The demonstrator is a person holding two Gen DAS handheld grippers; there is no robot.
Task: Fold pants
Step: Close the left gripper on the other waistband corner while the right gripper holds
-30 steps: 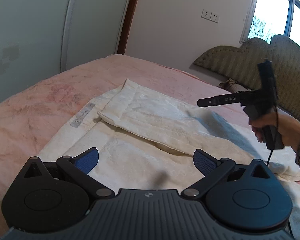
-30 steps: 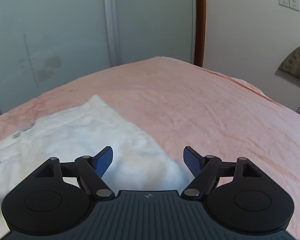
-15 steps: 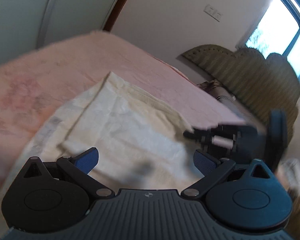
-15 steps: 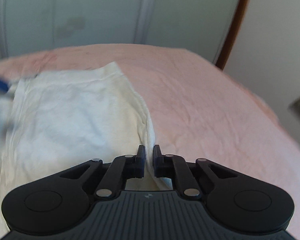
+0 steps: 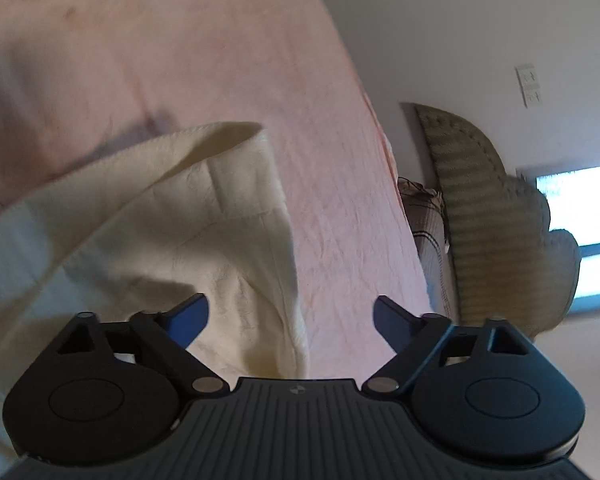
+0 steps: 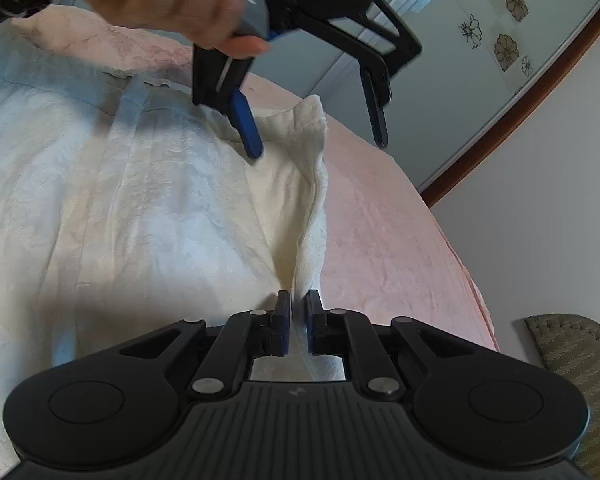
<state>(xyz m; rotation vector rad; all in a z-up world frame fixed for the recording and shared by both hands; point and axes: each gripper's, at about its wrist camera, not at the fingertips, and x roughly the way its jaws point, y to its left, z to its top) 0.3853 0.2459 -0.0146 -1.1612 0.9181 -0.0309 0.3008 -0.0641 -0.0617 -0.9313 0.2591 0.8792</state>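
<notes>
Two grippers work the cream pants (image 6: 148, 208) on the pink bed (image 6: 384, 240): right gripper (image 6: 299, 328) pinches the side fold, left gripper (image 5: 290, 316) spread, jaws just narrowing, straddling the hem corner untouched.

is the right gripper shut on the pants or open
Shut on the pants: the right gripper has its pads nearly together with a ridge of the cream fabric's edge pinched between them.

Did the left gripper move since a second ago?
Yes. In the right wrist view the left gripper now hangs over the pants' far corner on the pink bed, where nothing stood earlier. Its jaws have just been closing, not yet pinching cloth.
</notes>
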